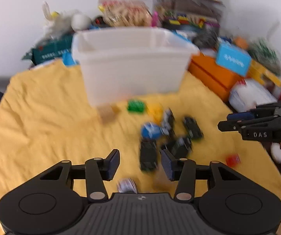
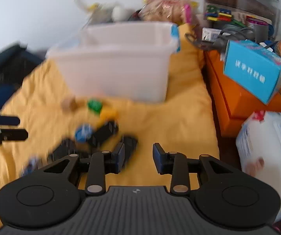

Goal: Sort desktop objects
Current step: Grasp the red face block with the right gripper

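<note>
Sorting in progress, seen along both tongs: I take the white bin (image 1: 130,62) on the yellow cloth (image 1: 42,117) as the landmark and, by my judgement, the destination. Just in front of the bin lie a tan block (image 1: 107,112), a green brick (image 1: 136,105) and a yellow piece (image 1: 155,110); farther in front of it sits a cluster of a blue round object (image 1: 150,130) and several black rectangular pieces (image 1: 192,130), with a small red brick (image 1: 233,159) in front of the bin and off to its right, apart from the cluster. My left tongs (image 1: 140,163) stand parted and hold nothing, with one black piece (image 1: 148,156) visible in the gap but not pressed by either pad, while a small pale blurred item (image 1: 127,185) lies just behind the pads. My right tongs (image 2: 138,157) also stand parted and empty over bare cloth, on the right of the cluster as viewed from in front of the bin. The bin's interior is too blurred and too oblique for me to tell what has been deposited. Judging by the number of loose items in front of the bin, I read most of the sorting as still ahead: every piece named here remains on the cloth and none is gripped
</note>
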Motion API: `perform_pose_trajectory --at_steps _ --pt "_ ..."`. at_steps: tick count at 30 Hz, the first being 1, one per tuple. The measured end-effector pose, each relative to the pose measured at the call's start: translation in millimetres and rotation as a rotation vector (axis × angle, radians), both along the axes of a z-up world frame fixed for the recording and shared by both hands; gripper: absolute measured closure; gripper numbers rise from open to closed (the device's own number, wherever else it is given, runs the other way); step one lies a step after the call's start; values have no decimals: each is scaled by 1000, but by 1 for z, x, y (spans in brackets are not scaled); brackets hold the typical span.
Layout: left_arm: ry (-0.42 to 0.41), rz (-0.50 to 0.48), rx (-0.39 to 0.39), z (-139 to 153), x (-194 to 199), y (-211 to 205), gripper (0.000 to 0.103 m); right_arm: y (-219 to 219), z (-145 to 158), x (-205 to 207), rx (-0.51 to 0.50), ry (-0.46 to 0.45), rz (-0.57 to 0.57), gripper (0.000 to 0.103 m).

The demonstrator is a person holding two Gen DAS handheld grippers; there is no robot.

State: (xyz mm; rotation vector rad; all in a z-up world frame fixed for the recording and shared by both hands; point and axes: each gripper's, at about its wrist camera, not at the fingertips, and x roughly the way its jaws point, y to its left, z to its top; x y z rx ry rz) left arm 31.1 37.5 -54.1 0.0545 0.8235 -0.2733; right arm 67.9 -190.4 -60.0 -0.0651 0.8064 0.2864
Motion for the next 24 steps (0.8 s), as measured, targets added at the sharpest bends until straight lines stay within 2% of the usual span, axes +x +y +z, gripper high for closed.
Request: perform_pose_trajectory --at_steps 4,10,15,19,21,24 --pt "42 -33 -4 -12 -15 -9 52 4 -14 -35 -98 30 84 67" --pt "66 -36 20 -18 -28 -12 52 -3 -25 -47 -52 127 62 67" --pt "88 -10 26 -22 -33 -9 52 2 -25 -52 -66 105 67 67" --pt "97 -15 56 -26 -35 -14 52 5 -31 -48 -118 101 56 67" --pt "99 -15 74 -30 -32 -16 52 5 -42 -42 -132 150 50 75" --pt "109 -10 91 -39 -28 -17 54 9 -39 -45 -123 127 85 77"
